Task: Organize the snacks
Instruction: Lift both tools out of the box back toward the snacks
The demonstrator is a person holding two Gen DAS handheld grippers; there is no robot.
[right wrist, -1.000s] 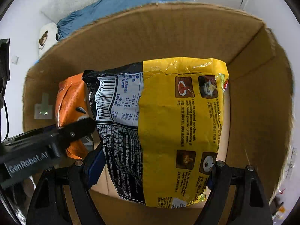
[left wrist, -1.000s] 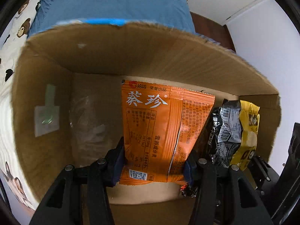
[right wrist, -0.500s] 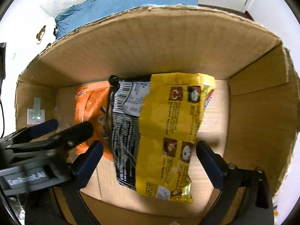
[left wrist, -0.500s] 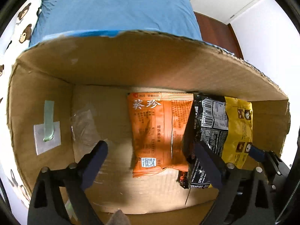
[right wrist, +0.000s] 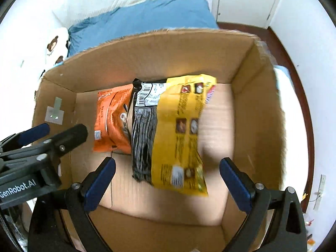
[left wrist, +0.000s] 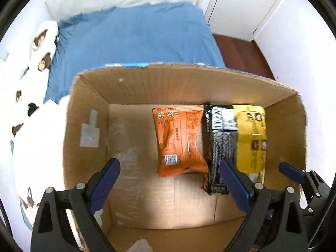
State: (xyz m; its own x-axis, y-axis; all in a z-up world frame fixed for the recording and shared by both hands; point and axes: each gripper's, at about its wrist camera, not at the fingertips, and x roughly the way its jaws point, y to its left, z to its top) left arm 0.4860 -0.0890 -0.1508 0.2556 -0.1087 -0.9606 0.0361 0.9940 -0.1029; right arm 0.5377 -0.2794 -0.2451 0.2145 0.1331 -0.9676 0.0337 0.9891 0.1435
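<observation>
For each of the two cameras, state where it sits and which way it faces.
Left wrist: sits on the left gripper, looks steeply down into the box; its own open fingers show, and the right gripper's tip at the right edge.
Right wrist: sits on the right gripper, looks steeply down into the box; its own open fingers show, and the left gripper at left.
Shared: the box, orange packet, yellow packet, blue bedding.

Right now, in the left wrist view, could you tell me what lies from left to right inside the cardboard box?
Pale taped label on the left box wall → clear crinkled tape patch on the box floor → orange snack packet → black-and-yellow noodle packet.
</observation>
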